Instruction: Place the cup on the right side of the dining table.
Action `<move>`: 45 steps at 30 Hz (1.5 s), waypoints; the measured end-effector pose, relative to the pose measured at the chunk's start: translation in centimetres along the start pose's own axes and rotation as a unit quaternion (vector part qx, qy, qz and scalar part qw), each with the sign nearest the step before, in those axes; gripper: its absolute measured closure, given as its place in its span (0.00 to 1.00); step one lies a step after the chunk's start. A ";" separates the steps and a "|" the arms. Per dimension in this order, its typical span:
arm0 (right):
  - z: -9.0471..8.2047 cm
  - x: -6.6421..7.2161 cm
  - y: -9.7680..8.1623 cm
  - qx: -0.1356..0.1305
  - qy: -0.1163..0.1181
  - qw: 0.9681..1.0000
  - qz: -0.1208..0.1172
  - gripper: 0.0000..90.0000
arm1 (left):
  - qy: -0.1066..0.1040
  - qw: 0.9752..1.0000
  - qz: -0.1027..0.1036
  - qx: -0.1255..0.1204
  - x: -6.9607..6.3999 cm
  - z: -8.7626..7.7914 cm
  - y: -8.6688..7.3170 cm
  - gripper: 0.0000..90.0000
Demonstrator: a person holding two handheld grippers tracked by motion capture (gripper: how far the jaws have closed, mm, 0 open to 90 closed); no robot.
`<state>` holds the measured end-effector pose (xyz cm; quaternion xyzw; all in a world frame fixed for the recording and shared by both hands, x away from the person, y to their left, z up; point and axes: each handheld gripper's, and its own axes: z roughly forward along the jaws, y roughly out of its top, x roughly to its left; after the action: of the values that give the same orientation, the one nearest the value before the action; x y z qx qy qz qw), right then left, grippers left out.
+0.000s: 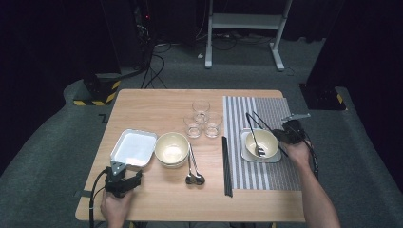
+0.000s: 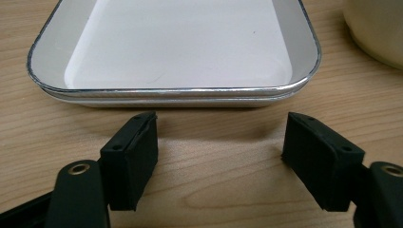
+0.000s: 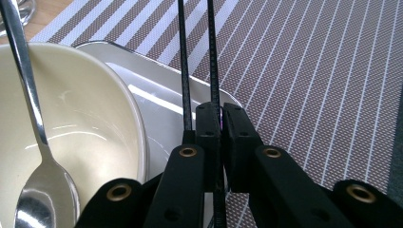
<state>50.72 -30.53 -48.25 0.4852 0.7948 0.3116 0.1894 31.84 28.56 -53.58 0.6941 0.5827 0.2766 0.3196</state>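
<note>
My right gripper (image 1: 281,135) (image 3: 221,111) is shut on a pair of thin black chopsticks (image 1: 265,122) (image 3: 210,52) that reach out over the striped placemat (image 1: 275,111) (image 3: 323,71). Just beside it, a cream bowl (image 1: 269,140) (image 3: 95,123) with a spoon (image 1: 259,151) (image 3: 45,190) in it sits in a white tray (image 1: 244,153) (image 3: 161,104). My left gripper (image 1: 124,172) (image 2: 221,128) rests open on the wood, its jaws just short of the near rim of a second, empty white tray (image 1: 133,147) (image 2: 176,90). Nothing is between its jaws.
A second cream bowl (image 1: 172,149) (image 2: 375,28) stands right of the empty tray, with two spoons (image 1: 194,176) beside it. Three glasses (image 1: 202,121) cluster mid-table. Another pair of black chopsticks (image 1: 227,166) lies along the placemat's left edge.
</note>
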 end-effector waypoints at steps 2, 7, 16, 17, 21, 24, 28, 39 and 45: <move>0.2 0.0 0.0 0.003 -0.001 1.000 0.000 0.96 | 0.000 1.000 0.000 0.000 0.0 0.0 0.0 0.31; 0.6 -0.1 -0.2 0.009 0.003 1.000 0.002 0.95 | 0.001 1.000 0.000 0.000 0.0 0.0 0.0 0.31; 0.9 -0.2 -0.2 0.012 0.009 1.000 0.004 0.95 | 0.001 1.000 -0.001 0.000 0.0 0.0 0.0 0.31; 0.9 -0.2 -0.2 0.011 0.010 1.000 0.004 0.95 | 0.001 1.000 -0.001 0.000 0.0 0.0 0.0 0.31; 1.0 -0.3 -0.3 0.013 0.013 1.000 0.007 0.95 | 0.001 1.000 -0.001 0.000 0.0 0.0 0.0 0.31; 1.0 -0.4 -0.3 0.013 0.015 1.000 0.010 0.95 | 0.001 1.000 -0.001 0.000 0.0 0.0 0.0 0.31; 1.1 -0.5 -0.3 0.013 0.018 1.000 0.012 0.95 | 0.001 1.000 -0.001 0.000 0.0 0.0 0.0 0.31; 1.1 -0.8 -0.4 0.016 0.024 0.999 0.019 0.94 | 0.001 1.000 -0.001 0.000 0.0 0.0 0.0 0.31; 1.1 -0.8 -0.4 0.016 0.025 0.999 0.021 0.94 | 0.001 1.000 -0.001 0.000 0.0 0.0 0.0 0.31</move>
<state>51.49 -31.02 -49.35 0.4966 0.7940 0.3144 0.1556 31.84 28.55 -53.58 0.6933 0.5835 0.2770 0.3197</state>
